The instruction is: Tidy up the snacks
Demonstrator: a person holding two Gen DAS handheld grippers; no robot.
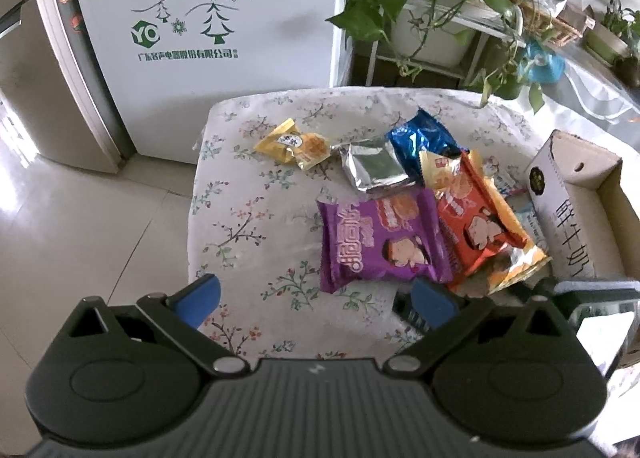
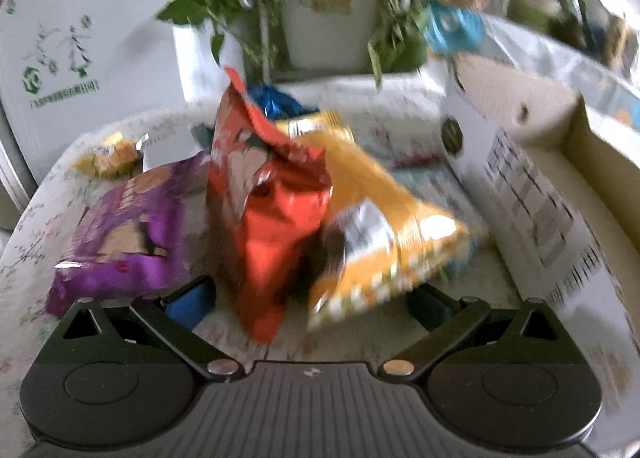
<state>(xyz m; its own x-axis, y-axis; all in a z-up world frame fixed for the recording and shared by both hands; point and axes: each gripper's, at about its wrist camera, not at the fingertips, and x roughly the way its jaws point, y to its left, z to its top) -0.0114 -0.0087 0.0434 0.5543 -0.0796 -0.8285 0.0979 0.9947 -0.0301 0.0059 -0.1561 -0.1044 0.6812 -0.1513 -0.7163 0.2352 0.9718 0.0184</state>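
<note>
Left gripper (image 1: 316, 298): fingers spread, empty, lower frame, over floral cloth (image 1: 256, 226).
Right gripper (image 2: 312, 298): fingers spread; crinkly red packet (image 2: 272, 202) and orange packet (image 2: 384, 234) between them, grip unclear, blurred.
Snacks: glossy purple packet (image 1: 376, 238) centre; flat silver pouch (image 1: 374, 170), blue foil (image 1: 426, 138) above.
Box (image 1: 576, 210): cardboard, right edge.
Left view only: sharp print, small yellow packet (image 1: 294, 144).

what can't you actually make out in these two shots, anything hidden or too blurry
- Right wrist view: motion blur smears the print on the orange packet and red packet.
- Same view: these packets hide the right gripper finger gap, so any grip is unclear.
- Left wrist view: the cardboard box wall hides its inside.
- The left gripper stands open over the cloth.
</note>
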